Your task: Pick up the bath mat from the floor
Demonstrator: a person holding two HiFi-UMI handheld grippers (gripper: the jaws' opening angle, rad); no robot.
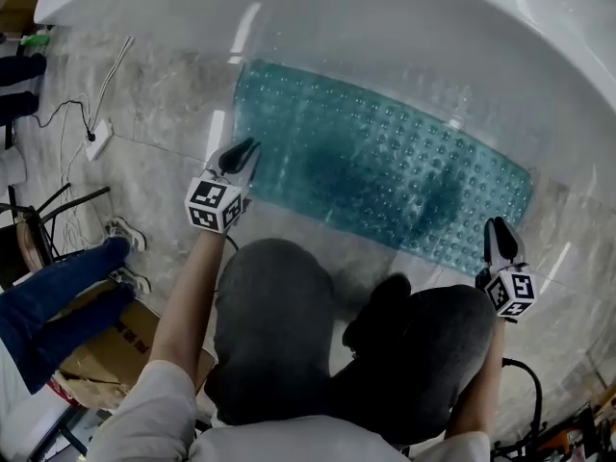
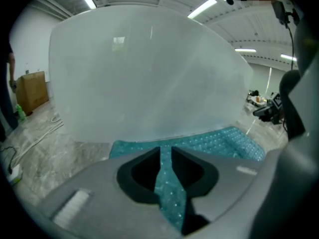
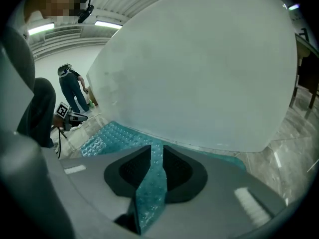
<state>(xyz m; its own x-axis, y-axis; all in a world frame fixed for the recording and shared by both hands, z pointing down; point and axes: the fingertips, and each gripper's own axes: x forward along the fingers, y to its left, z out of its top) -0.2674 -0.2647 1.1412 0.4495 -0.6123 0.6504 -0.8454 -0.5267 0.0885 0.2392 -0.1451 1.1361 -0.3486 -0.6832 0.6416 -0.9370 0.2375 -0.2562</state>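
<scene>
1. Left gripper (image 2: 165,153): the jaws are standing narrowly apart, leaving a slim slit. Teal is showing through it, and nothing appears to be clamped.
2. Right gripper (image 3: 156,153): the jaws are standing the same way, narrow and not pinching anything.
3. The bath mat (image 1: 385,166) is lying flat on the floor (image 1: 164,104) across the centre of the head view, just beside the white bathtub (image 1: 385,27) at the top. The left gripper is hovering at its left end and the right gripper at its lower-right corner.
4. Handling (judgement): the mat is looking thin, soft, light and rubbery with a bubbled surface. It will likely sag between two holds and may be clinging to the tile. Best hold is the near edge at both ends, peeling upward.
5. Writing: none is showing on the mat. The print on the cardboard box (image 1: 106,345) at lower left is too small to read.
</scene>
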